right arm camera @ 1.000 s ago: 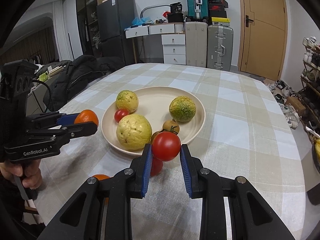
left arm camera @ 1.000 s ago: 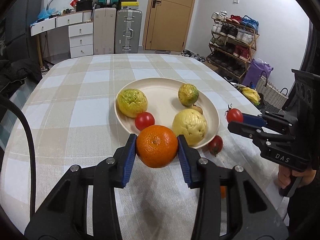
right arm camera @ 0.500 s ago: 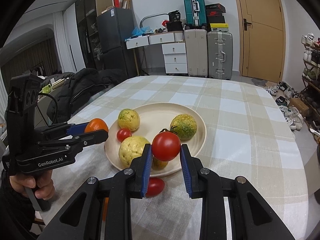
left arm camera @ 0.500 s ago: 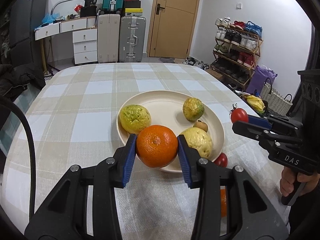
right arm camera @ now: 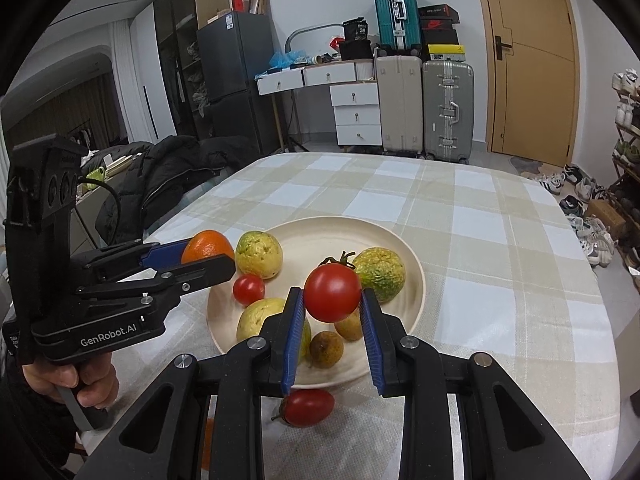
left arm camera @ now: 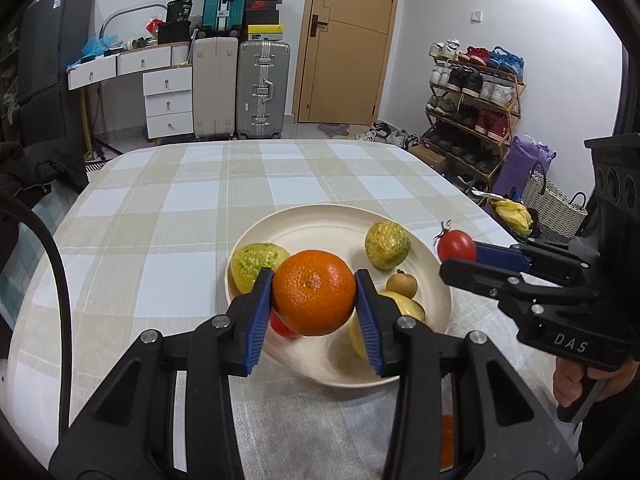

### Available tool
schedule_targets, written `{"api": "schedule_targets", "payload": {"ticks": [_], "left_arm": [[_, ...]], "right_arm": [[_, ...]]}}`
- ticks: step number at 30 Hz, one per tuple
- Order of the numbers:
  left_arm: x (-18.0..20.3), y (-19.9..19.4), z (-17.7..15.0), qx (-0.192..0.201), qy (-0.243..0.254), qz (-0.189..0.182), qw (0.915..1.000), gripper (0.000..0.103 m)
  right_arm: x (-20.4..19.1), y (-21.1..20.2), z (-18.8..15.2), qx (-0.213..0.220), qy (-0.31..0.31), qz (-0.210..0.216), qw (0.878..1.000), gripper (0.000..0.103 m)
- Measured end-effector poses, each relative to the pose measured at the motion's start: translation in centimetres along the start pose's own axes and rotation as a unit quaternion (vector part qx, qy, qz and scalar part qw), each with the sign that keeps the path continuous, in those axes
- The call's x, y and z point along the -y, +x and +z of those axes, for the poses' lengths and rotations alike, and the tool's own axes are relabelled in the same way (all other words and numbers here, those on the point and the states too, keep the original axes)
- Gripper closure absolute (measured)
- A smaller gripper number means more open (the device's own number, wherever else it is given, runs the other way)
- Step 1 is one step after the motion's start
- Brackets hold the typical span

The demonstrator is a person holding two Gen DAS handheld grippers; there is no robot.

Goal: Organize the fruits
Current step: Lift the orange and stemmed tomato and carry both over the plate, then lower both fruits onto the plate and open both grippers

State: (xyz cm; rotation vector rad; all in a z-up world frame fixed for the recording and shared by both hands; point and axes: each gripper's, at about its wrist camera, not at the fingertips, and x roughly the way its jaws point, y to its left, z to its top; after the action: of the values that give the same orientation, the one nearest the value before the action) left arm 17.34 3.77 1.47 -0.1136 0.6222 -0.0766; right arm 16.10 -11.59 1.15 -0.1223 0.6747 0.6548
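While the left gripper (left arm camera: 314, 294) grips an orange (left arm camera: 314, 292) and the right gripper (right arm camera: 332, 300) a tomato (right arm camera: 332, 292) above the plate (right arm camera: 412, 272), lower each gently toward bare space near twelve o'clock.

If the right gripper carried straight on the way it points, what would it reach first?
Probably the green-yellow fruit on the plate, just beyond the held tomato in the right gripper; depth is uncertain.
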Motion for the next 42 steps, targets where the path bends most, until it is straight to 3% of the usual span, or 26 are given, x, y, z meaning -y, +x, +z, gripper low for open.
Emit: {"api": "schedule_targets", "payload": {"ticks": [28,42], "left_arm": [[1.4,5.7,1.0,-0.022,0.031,0.014,0.9992,0.066],[1.4,6.2,1.0,-0.034,0.030,0.017,0.9989,0.065]], "right_arm": [[1.0,4.5,1.0,-0.041,0.018,0.014,0.999,0.074],[1.3,5.3,0.7,-0.059,0.032,0.007,0.998,0.073]]}}
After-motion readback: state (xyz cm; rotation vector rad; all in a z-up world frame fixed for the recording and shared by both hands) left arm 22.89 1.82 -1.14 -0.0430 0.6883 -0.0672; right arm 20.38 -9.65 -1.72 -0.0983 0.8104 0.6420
